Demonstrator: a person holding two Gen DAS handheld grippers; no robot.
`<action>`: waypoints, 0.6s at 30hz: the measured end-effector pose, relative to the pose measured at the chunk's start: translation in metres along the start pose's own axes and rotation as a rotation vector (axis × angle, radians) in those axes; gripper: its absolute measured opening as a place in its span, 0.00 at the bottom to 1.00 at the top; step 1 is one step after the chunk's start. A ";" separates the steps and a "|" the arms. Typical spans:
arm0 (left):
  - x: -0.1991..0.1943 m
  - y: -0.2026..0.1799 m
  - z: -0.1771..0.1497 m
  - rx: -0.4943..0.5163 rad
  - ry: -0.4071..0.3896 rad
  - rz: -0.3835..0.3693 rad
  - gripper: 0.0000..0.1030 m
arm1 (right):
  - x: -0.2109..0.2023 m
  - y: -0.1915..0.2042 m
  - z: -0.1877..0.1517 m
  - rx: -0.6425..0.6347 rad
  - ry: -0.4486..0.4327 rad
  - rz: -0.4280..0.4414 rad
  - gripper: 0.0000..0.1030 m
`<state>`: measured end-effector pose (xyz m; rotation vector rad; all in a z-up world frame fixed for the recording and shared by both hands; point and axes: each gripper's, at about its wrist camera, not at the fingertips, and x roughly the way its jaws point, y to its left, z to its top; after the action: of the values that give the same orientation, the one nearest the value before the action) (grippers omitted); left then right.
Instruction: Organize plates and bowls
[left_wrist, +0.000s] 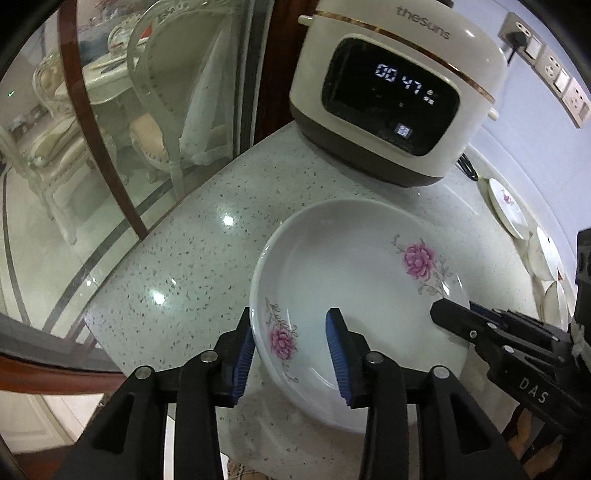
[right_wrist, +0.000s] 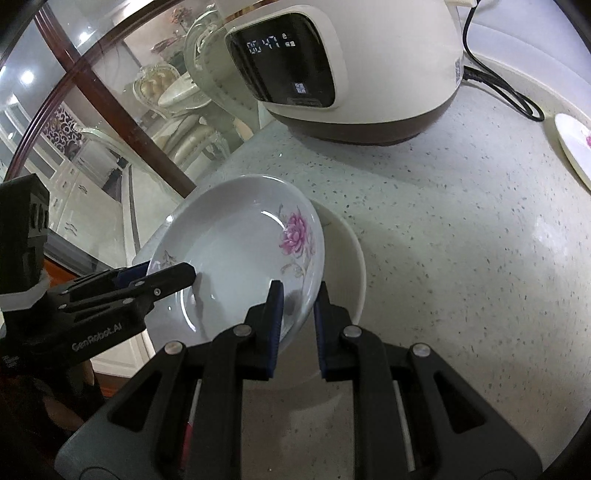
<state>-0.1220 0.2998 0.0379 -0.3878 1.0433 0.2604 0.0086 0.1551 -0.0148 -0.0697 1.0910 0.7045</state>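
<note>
Low in the frame's centre, the flowered plate (right_wrist: 236, 254) hangs tilted over a plain plate (right_wrist: 347, 266) on the counter (right_wrist: 461, 240). The right gripper (right_wrist: 298, 295) pinches its rim; the left gripper (left_wrist: 290, 332) straddles the opposite rim, jaws slack. Judged step: stacking. Next, lower and let go.

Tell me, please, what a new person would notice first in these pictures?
First the flowered plate, tilted over a plain white dish on the speckled counter. The right hand-held gripper pinches its near rim; the left hand-held gripper straddles the opposite rim, pads apart. Behind stands a cream rice cooker with a lit display.
</note>
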 end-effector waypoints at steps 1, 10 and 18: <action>0.001 -0.001 0.001 0.011 0.002 -0.002 0.42 | 0.002 0.001 0.004 -0.003 -0.001 -0.005 0.19; 0.017 -0.017 0.001 0.049 0.047 -0.013 0.45 | -0.001 -0.007 0.000 -0.010 0.002 -0.052 0.20; 0.002 -0.027 0.002 0.075 -0.018 0.068 0.55 | -0.006 0.009 -0.001 -0.114 -0.008 -0.056 0.60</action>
<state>-0.1088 0.2760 0.0421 -0.2819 1.0469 0.2843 0.0005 0.1588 -0.0074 -0.1946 1.0370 0.7154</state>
